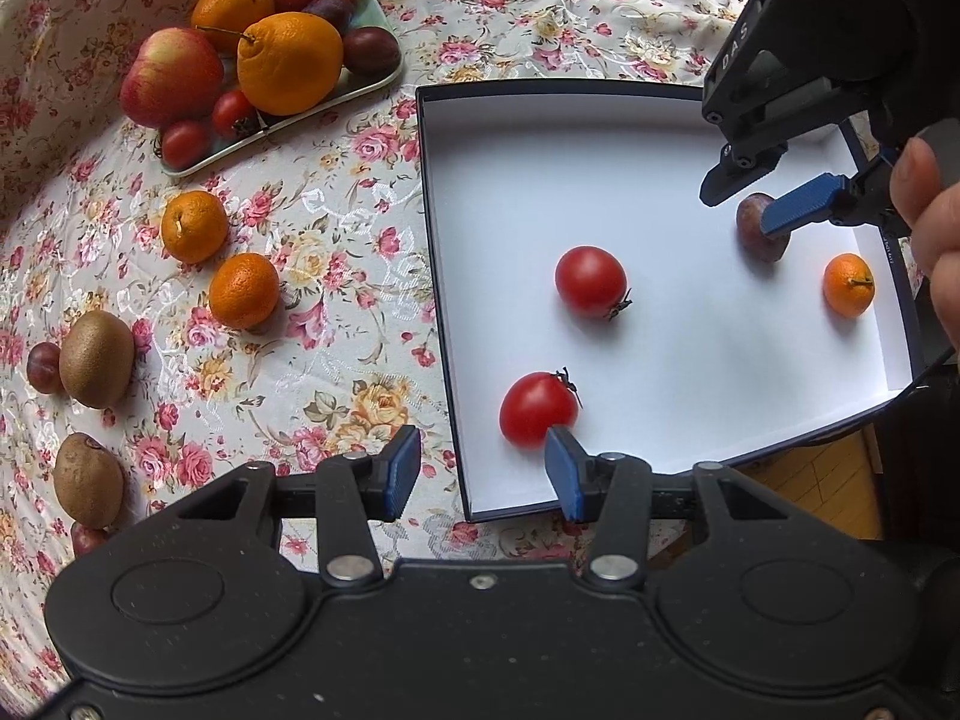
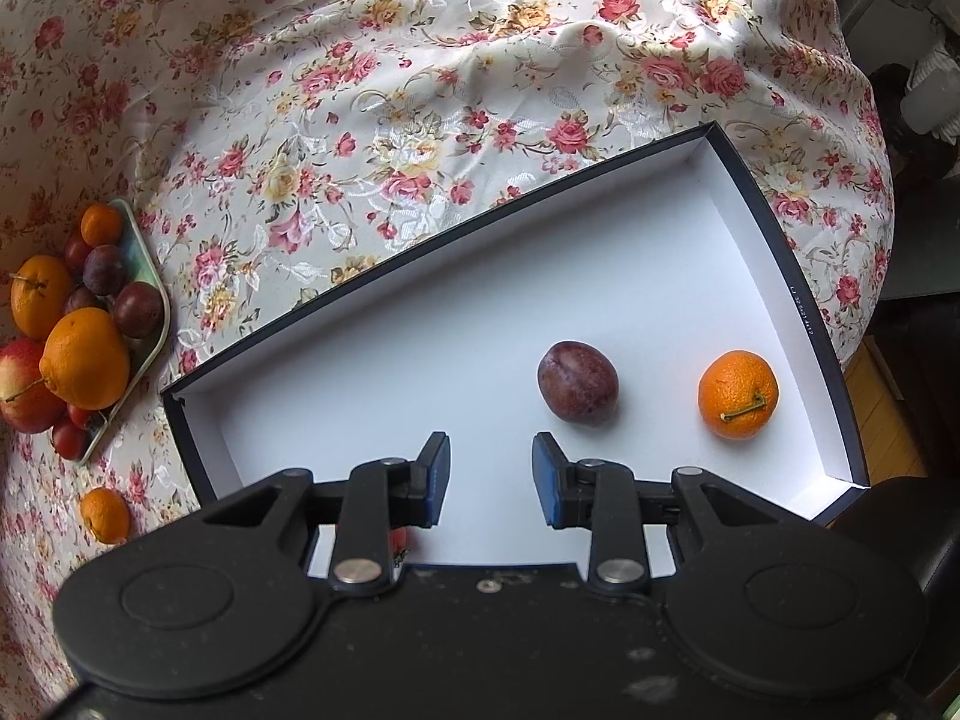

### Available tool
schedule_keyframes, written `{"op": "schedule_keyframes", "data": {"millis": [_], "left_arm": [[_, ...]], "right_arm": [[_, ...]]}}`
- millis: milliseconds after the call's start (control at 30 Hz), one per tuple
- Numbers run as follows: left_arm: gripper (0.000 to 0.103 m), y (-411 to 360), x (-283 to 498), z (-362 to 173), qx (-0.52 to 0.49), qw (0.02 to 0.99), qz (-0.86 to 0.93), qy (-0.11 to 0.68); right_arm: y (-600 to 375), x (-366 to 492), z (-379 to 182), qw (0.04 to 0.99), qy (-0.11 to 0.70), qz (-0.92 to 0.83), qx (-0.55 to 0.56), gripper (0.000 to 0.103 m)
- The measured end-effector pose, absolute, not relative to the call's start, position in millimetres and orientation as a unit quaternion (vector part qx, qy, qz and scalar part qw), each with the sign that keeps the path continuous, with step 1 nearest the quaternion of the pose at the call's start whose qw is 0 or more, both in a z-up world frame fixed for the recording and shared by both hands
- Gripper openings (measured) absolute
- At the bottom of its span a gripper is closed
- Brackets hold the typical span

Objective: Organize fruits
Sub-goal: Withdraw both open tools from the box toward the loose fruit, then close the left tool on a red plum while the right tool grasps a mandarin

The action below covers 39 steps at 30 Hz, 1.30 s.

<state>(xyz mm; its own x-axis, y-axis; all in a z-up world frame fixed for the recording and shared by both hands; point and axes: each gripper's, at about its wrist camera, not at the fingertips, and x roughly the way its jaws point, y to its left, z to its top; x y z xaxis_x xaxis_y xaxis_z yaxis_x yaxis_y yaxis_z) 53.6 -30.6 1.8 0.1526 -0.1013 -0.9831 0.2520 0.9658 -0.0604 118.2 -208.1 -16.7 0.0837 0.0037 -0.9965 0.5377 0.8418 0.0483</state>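
The left gripper (image 1: 483, 471) points down over the near corner of the white box (image 1: 660, 360), and its blue fingers (image 1: 401, 471) stand apart with nothing between them. Just beyond them a red tomato (image 1: 537, 408) lies inside the box, and a second tomato (image 1: 591, 281) lies a little farther in. On the flowered cloth of the desk (image 1: 336, 300), left of the box, there are two kiwis (image 1: 96, 357), two small plums and two mandarins (image 1: 243, 290).

The right gripper (image 2: 491, 477) is also open and empty above the floor of the box. Near its fingers (image 2: 549, 477), but apart from them, lies a dark plum (image 2: 577, 383), and beside it, close to the box wall, a mandarin with a stalk (image 2: 738, 395).

Farthest away, a pale green tray (image 1: 372, 84) holds an apple (image 1: 171, 77), oranges (image 1: 290, 62), plums and small tomatoes.
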Motion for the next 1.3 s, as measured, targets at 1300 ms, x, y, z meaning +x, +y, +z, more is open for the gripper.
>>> {"op": "schedule_keyframes", "data": {"millis": [1300], "left_arm": [[0.055,196.4,108.8,3.3,-0.059,0.788,0.124,0.600]], "right_arm": [[-47.7,153.7,-13.9,0.745,0.648,-0.056,0.148,0.033]]}}
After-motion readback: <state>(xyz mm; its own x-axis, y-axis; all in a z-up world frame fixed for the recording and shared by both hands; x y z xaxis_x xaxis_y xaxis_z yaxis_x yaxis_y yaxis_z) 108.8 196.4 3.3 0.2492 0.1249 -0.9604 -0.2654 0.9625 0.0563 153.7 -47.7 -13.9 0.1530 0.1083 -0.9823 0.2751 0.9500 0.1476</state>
